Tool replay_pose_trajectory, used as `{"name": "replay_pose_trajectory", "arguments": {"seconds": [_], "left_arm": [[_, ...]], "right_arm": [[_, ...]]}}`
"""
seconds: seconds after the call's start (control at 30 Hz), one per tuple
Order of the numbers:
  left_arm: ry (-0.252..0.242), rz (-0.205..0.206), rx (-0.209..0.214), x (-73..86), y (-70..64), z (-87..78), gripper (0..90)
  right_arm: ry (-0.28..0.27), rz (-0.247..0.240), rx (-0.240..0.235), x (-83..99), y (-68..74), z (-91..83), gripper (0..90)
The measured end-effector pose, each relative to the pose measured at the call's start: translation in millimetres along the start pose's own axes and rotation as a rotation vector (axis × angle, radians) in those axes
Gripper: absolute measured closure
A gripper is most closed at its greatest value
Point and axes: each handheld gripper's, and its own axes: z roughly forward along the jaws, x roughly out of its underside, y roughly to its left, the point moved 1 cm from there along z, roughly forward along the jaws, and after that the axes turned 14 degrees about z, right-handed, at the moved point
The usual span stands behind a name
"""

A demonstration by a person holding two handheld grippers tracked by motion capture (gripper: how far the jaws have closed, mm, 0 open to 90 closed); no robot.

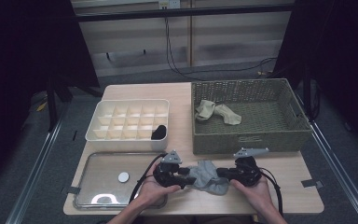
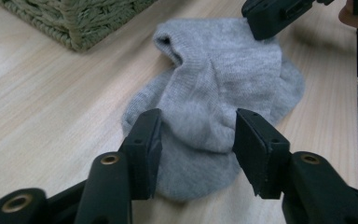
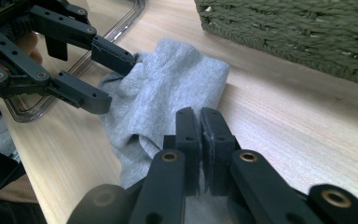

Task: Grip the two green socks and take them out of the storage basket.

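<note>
A grey sock [image 1: 206, 177] lies bunched on the wooden table near its front edge, between my two grippers. My left gripper [image 1: 186, 173] is open, and its jaws straddle a raised fold of the sock [image 2: 214, 84] without closing on it. My right gripper [image 1: 221, 173] comes from the other side. Its jaws are shut [image 3: 200, 126] at the sock's [image 3: 168, 93] near edge and appear to pinch the fabric. The left gripper's open fingers [image 3: 81, 95] touch the far end of the sock. One right gripper finger [image 2: 279, 16] rests at the sock's far edge.
A woven basket [image 1: 249, 140] at the back right holds two beige socks [image 1: 216, 112]. A white divided box [image 1: 98, 133] at the back left has a dark item [image 1: 159, 132] in one compartment. A clear tray [image 1: 98, 191] with a white disc [image 1: 123, 177] lies front left.
</note>
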Motion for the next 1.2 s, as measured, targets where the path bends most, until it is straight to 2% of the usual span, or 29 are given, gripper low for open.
{"name": "replay_pose_trajectory", "arguments": {"seconds": [0.13, 0.23, 0.3, 0.47, 0.53, 0.7, 0.8, 0.87, 0.97, 1.1, 1.2], "left_arm": [[0.029, 0.029, -0.018, -0.6, -1.9, 1.9, 64.7], [0.025, 0.036, -0.002, -0.9, -3.9, 2.3, 80.0], [0.046, 0.049, 0.002, -2.8, -5.9, 2.0, 84.9], [0.015, 0.034, 0.023, -5.4, -8.0, -1.0, 86.6], [-0.003, 0.034, 0.032, -8.5, -7.7, -7.4, 86.5], [-0.041, 0.042, 0.016, -14.6, -3.9, -27.3, 86.7], [-0.032, 0.032, 0.008, -11.5, 0.7, -33.4, 86.7], [0.008, 0.052, 0.006, -8.5, 5.0, -34.3, 86.7], [0.015, 0.016, 0.008, -0.8, 13.7, -32.7, 86.7], [0.055, 0.013, 0.001, 7.5, 13.9, -24.5, 86.6], [0.033, -0.001, -0.003, 6.0, 13.5, -24.3, 86.6]], "right_arm": [[0.013, 0.005, 0.001, 0.5, -1.1, 3.2, 87.1], [0.015, 0.005, 0.005, 0.3, -1.7, 4.3, 87.1], [0.014, 0.003, 0.003, 0.0, -2.4, 4.3, 87.1], [0.005, 0.001, 0.001, -0.8, -4.1, 2.1, 87.0], [-0.002, 0.007, 0.007, -1.3, -4.3, -0.7, 87.1], [-0.041, 0.011, 0.001, -5.1, -4.0, -9.5, 87.0], [-0.051, 0.004, -0.01, -6.7, 0.3, -11.5, 87.1], [-0.044, -0.009, -0.018, -7.0, 4.1, -9.5, 87.0], [-0.028, -0.029, -0.022, -6.9, 9.5, -3.7, 86.0], [-0.012, -0.038, -0.036, -8.9, 15.7, 3.3, 83.0], [-0.006, -0.05, -0.054, -10.7, 22.9, 8.3, 82.2]]}}
